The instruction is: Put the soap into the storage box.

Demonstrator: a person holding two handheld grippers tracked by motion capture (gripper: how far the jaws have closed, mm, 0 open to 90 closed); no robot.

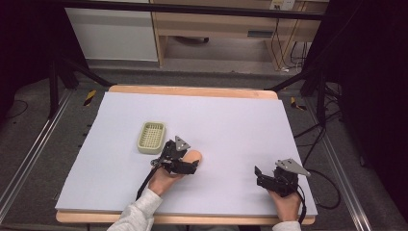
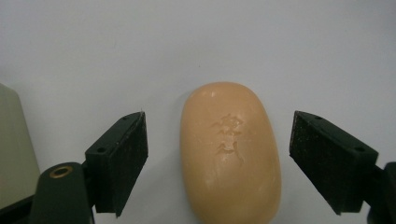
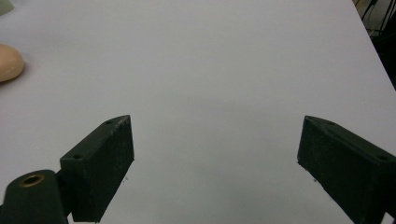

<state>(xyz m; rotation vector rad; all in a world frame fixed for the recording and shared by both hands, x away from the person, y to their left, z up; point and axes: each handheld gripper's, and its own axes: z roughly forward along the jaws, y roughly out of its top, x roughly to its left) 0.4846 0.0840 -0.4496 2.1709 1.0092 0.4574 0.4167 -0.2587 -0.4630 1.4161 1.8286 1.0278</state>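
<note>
A peach-coloured oval bar of soap (image 2: 231, 154) with a stamped mark lies flat on the white table. My left gripper (image 2: 217, 163) is open, its two black jaws standing on either side of the soap with a gap on each side. From above, the soap (image 1: 193, 156) pokes out just past the left gripper (image 1: 185, 161). A pale green soap dish (image 1: 151, 137) with a slotted floor sits just left of it. My right gripper (image 3: 215, 163) is open over bare table; the high view places the right gripper (image 1: 262, 175) at the near right. The soap's end (image 3: 9, 63) shows at its far left.
The white board (image 1: 231, 125) covers a wooden table with its front edge close to both hands. A corner of the soap dish (image 2: 14, 144) lies at the left edge of the left gripper view. Cables and dark stands flank the table on the floor.
</note>
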